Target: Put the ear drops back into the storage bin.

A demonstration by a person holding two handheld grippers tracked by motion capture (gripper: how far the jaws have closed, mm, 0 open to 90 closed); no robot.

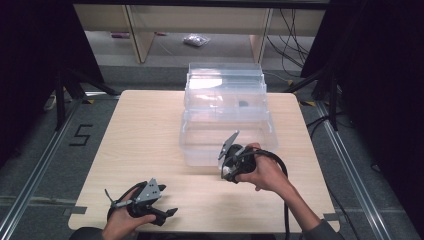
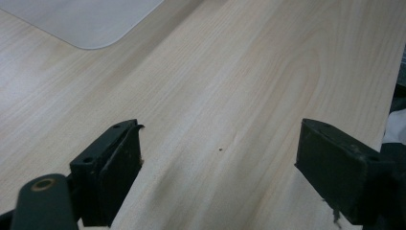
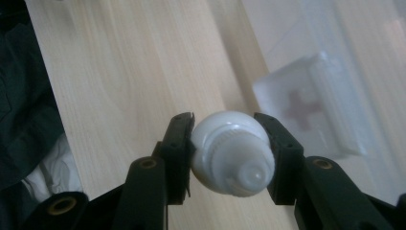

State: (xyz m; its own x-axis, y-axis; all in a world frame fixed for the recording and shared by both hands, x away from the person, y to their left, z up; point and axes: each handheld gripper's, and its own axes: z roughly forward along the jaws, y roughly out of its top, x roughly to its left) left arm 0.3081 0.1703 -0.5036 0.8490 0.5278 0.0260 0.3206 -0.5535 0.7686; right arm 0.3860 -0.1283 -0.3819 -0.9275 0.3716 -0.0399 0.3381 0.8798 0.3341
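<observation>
My right gripper (image 3: 224, 123) is shut on a small white plastic bottle (image 3: 232, 153), whose ribbed cap end points back at the camera. In the high view the right gripper (image 1: 228, 171) hangs just off the front right corner of a clear plastic storage box (image 1: 200, 152), tilted down toward the table. My left gripper (image 1: 167, 212) rests near the table's front left edge. Its jaws stand wide open over bare wood in the left gripper view (image 2: 220, 129), with nothing between them.
The clear box sits at the table's middle back, with its lid (image 1: 225, 75) raised behind it and a small dark item (image 1: 243, 104) inside. A translucent case with a red cross (image 3: 309, 108) shows past the bottle. A clear flat corner (image 2: 86, 24) lies ahead of the left gripper.
</observation>
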